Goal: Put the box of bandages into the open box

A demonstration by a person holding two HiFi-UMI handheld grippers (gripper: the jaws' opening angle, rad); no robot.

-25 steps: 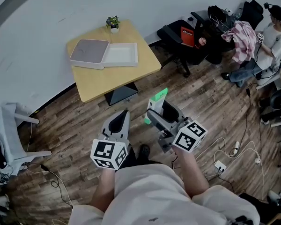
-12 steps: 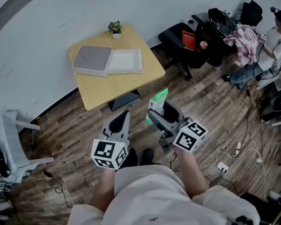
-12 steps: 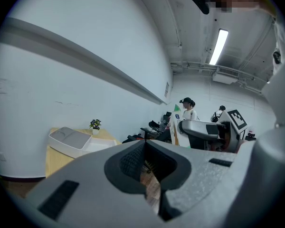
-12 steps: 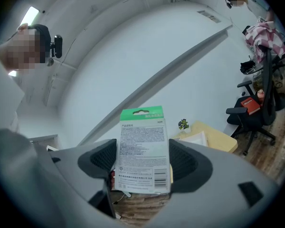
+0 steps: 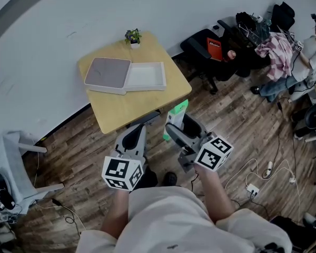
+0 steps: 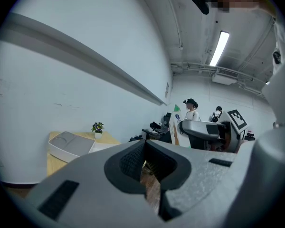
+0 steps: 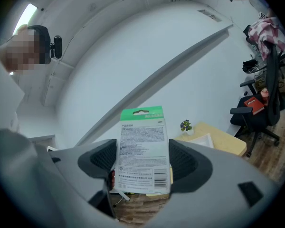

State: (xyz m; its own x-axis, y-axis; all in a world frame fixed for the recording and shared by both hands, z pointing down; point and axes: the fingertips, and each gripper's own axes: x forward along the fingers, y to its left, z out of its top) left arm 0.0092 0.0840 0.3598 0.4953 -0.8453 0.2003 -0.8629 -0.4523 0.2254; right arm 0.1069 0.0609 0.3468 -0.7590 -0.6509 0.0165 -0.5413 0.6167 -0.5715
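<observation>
Right gripper (image 5: 180,128): its jaws are clamped on the flat white bandage carton with a green top strip (image 5: 177,111). In the right gripper view the carton (image 7: 143,146) stands upright between the two dark pads, printed back panel toward the camera and green hang-tab uppermost. The carton is in the air over the wooden plank floor (image 5: 237,120), just off the near edge of the light wooden square counter (image 5: 126,107), not above it.

Left gripper (image 5: 134,137): we read the jaws as closed, tips together. In the left gripper view (image 6: 145,167) we see only floor through the hollow behind them. It hangs beside the right gripper, over the floor near the counter's near edge.

On the counter, the shallow white open box (image 5: 146,87) lies toward the far side, with its cavity facing up. A grey rounded-corner lid (image 5: 107,74) lies touching the box's left side. We cannot tell whether the two are hinged. A small green potted plant in a white pot (image 5: 132,36) stands at the far corner, apart from the box.

Surroundings:
- A black office chair carrying a red item (image 5: 210,46) stands to the right of the counter, against the wall.
- A seated person (image 5: 305,62) is at the far right.
- A white chair (image 5: 13,157) stands on the floor to the left.
</observation>
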